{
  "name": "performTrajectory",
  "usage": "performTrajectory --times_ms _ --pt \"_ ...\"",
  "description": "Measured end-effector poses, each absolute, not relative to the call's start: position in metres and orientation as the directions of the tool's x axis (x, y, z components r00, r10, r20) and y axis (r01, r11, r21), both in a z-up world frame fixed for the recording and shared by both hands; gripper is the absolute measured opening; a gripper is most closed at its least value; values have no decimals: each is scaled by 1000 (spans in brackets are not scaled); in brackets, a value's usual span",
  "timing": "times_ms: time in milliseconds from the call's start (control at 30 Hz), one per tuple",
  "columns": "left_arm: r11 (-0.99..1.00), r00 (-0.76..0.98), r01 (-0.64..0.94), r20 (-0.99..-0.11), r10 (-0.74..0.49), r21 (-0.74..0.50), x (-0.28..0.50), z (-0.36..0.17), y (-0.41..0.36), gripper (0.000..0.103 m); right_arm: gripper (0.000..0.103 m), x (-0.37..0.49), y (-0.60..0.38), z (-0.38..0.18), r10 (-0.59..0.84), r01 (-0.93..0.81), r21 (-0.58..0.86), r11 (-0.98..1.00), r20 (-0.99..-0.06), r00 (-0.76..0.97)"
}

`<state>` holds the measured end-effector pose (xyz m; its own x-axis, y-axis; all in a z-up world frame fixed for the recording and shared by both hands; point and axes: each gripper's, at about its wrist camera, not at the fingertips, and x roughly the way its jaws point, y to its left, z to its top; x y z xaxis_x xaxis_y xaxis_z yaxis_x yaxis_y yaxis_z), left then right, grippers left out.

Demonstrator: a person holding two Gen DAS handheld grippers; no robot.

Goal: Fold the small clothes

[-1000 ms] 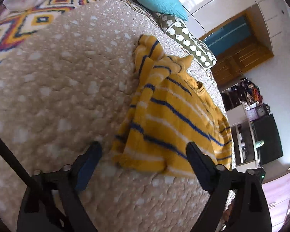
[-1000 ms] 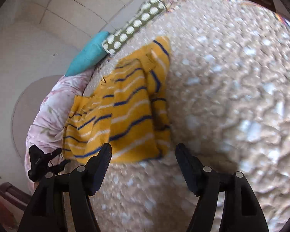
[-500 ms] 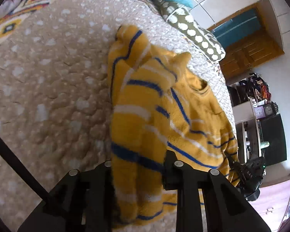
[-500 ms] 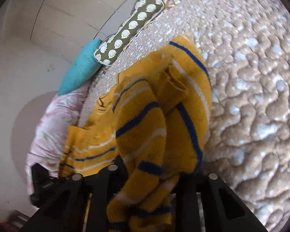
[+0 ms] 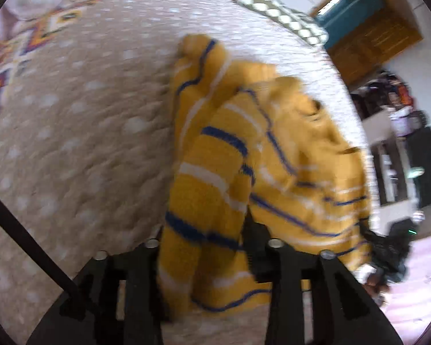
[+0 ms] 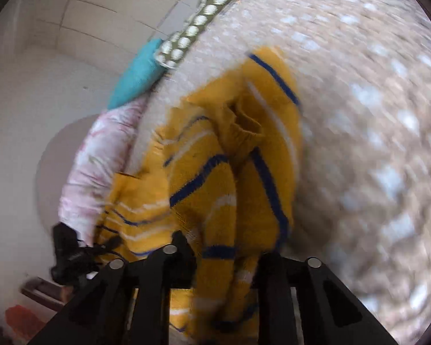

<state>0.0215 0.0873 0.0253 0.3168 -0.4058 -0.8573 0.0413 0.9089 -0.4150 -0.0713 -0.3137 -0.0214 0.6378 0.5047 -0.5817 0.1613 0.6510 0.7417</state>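
A: Sweater first. Where's it sit?

B: Center-right of the left wrist view, yellow w/ blue and white stripes, bunched and partly lifted off the bedspread. Lower edge hangs between the black fingers at bottom center of the frame.

A: So the left gripper has it?

B: Yes, fingers drawn in tight on a thick fold of the knit. Fabric fills the gap and spills out below.

A: Right gripper?

B: Same in the right wrist view: fingers pinching a striped fold at bottom center, cloth rising up toward mid-frame. The other gripper shows as a dark shape at lower left, by the sweater's far edge.

A: Bedspread details?

B: Beige, quilted, white dots; a colored geometric border at the upper left of the left view. Both views are motion-blurred.

A: Background?

B: Teal cushion and an olive pillow w/ white spots at the upper left-center of the right view, pink floral bedding below them at mid-left. Left view has a wooden door at upper right and a dark screen at the right edge.

A: Any brands, labels, text?

B: None readable; too blurred and small to tell.
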Motion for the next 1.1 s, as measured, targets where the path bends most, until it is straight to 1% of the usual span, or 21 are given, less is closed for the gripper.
performTrajectory --times_ms 33,67,100,133,167,200,233,300,367,400,433,567,600,667,733,767,800,867,900,967,1100 --pt "919 338 16 -863 -377 -395 16 25 94 57 27 -83 -319 -22 502 162 756 635 -563 657" --pt "926 363 -15 -865 -346 -377 8 28 101 60 32 -90 -322 -19 491 170 753 636 -564 664" --pt "930 386 -32 -863 -325 -365 0 33 108 61 36 -97 -325 -14 463 181 736 652 -575 675" --pt "934 406 -40 -860 -309 -354 -8 38 113 62 46 -105 -326 -6 420 189 705 683 -592 688" --pt "938 420 -43 -858 -295 -343 -13 42 117 64 48 -116 -327 6 358 197 652 732 -614 704" --pt "946 440 -45 -857 -269 -321 -22 47 120 66 48 -120 -328 14 319 207 620 757 -627 710" --pt "957 475 -52 -850 -227 -284 -35 54 124 70 48 -130 -329 27 239 231 554 800 -646 725" --pt "974 524 -62 -838 -154 -218 -54 58 130 75 47 -138 -328 46 167 237 495 836 -641 750" --pt "993 572 -72 -819 -39 -97 -69 56 126 81 26 -138 -317 65 172 184 464 866 -624 762" --pt "996 590 -87 -806 49 -3 -76 49 123 81 25 -131 -306 72 191 151 449 881 -627 755" --pt "994 593 -96 -800 93 44 -78 43 126 81 25 -123 -296 75 211 120 439 890 -631 746" --pt "984 608 -124 -774 175 125 -86 18 143 83 25 -78 -262 70 229 58 379 924 -666 710" --pt "982 594 -139 -783 184 125 -86 9 149 86 25 -65 -257 67 234 49 373 927 -674 700" --pt "985 618 -161 -772 152 65 -83 5 158 94 25 -34 -249 54 204 72 336 939 -714 669" --pt "984 620 -176 -775 119 10 -84 2 167 96 24 -6 -252 37 149 133 287 949 -776 613" --pt "984 624 -176 -772 117 7 -84 1 167 98 17 9 -256 25 87 188 226 956 -827 555" --pt "985 629 -175 -768 120 11 -83 -1 166 98 17 15 -259 23 72 209 216 954 -840 538" --pt "984 650 -176 -748 135 26 -86 -2 164 98 19 14 -252 41 16 249 189 950 -825 565" --pt "984 658 -178 -741 137 24 -85 -4 161 98 23 10 -245 50 -1 251 183 951 -806 592" --pt "982 677 -186 -722 141 17 -89 -4 160 98 26 0 -217 71 40 184 207 961 -761 647" --pt "979 708 -201 -687 163 25 -98 -3 157 98 26 4 -139 79 131 -9 163 987 -760 637"
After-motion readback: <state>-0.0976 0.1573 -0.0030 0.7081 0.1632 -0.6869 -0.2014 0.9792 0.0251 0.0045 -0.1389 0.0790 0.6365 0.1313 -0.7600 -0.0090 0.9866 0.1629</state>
